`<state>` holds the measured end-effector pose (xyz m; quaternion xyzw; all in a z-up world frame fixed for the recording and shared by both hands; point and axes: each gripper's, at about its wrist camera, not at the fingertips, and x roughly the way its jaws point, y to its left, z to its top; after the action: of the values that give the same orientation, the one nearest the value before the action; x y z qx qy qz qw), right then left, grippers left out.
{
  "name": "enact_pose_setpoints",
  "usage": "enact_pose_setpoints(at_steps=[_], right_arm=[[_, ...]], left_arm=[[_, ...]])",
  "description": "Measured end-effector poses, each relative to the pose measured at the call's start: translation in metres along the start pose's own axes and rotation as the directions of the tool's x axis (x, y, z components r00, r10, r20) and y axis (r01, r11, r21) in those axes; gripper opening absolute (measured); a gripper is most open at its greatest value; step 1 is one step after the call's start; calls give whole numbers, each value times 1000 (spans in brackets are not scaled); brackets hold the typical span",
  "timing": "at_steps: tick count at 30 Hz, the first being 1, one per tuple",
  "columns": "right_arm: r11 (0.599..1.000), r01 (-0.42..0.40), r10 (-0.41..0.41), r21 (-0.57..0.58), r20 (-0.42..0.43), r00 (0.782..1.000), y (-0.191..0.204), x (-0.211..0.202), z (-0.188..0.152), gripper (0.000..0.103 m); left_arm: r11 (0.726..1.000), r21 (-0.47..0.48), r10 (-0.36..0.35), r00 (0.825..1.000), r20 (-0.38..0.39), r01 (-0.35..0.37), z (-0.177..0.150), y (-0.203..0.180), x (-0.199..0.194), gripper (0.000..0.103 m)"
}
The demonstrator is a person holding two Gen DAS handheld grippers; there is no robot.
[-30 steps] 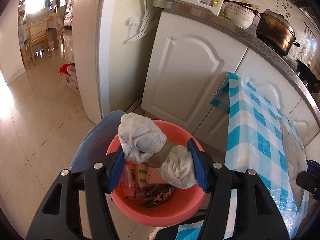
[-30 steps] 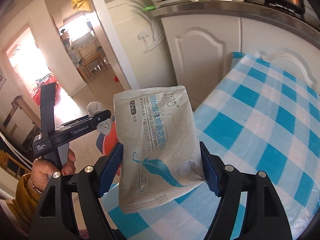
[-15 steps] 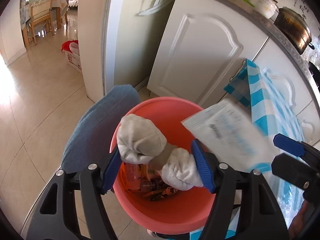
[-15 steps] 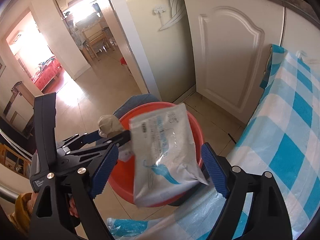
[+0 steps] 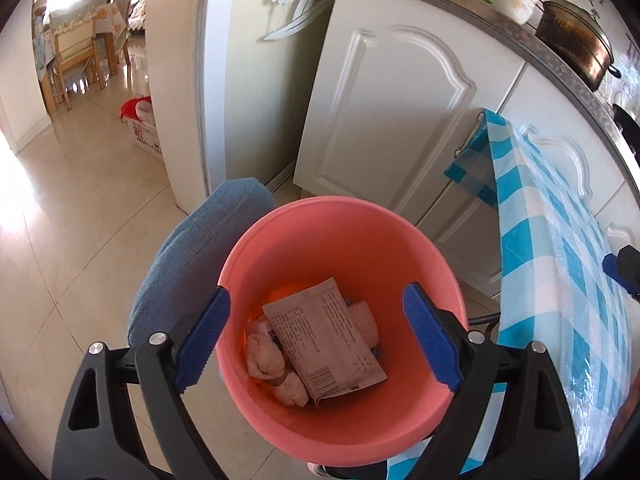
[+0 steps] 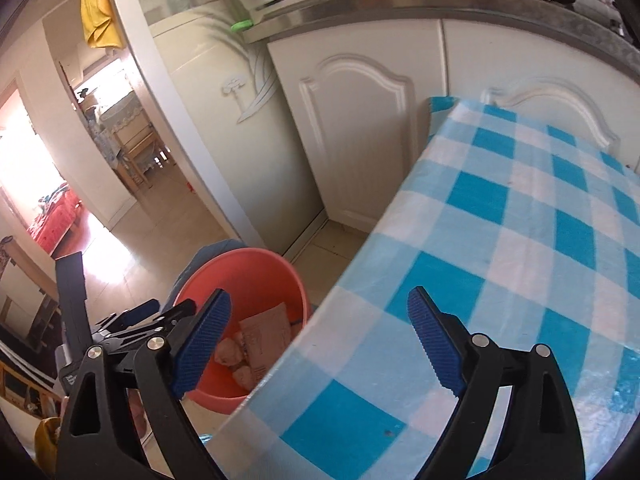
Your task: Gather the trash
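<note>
A salmon-pink bucket [image 5: 280, 220] stands on the floor beside the checked table [image 5: 560, 288]. Inside it lie a flat wipes packet [image 5: 324, 336] and crumpled tissue wads [image 5: 264, 356], on top of older trash. My left gripper [image 5: 316, 292] hangs over the bucket's mouth; its jaws are opening and hold nothing. My right gripper [image 6: 319, 292] is over the table's near edge [image 6: 320, 320], its jaws also opening and empty. The bucket [image 6: 224, 272] sits to its lower left, the packet [image 6: 266, 332] showing inside. One right fingertip [image 5: 616, 272] shows at the left wrist view's right edge.
White cabinet doors [image 5: 392, 120] stand behind the bucket, under a steel counter with a pot [image 5: 572, 40]. Blue denim fabric [image 5: 192, 264] presses against the bucket's left side. A white basket [image 5: 142, 132] sits on the tiled floor by the doorway. A hand and yellow sleeve [image 6: 48, 440] hold the left gripper.
The left jaws spread and the tissue wad fell into the bucket. The right gripper let the wipes packet drop in, then drew back over the table.
</note>
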<state>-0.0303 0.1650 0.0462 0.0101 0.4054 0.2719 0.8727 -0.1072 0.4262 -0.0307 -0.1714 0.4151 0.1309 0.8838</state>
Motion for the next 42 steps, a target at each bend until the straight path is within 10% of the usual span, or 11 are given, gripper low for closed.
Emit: enact_pose_setpoints(at_steps=[8,16,33,42], right_arm=[[978,199,-206,67,111,972,-49,-67,-17,89],[933,332,-357,140,220,908,-89,-143,-29,89],[799,483,-601,358,483,637,-107,-341,-70,95],[772,499,-632,393,550,546,-93,-390,-86,97]], left_arm=[[989,138,43,993,111,-59,10,-59,-39,91],[963,269,-92,974,206,34,15,-146,-98,99],[883,462,-291,865,408,79,-10,-282,-231,99],[879,472,-321,812,487,65,-27,-301,-273,99]])
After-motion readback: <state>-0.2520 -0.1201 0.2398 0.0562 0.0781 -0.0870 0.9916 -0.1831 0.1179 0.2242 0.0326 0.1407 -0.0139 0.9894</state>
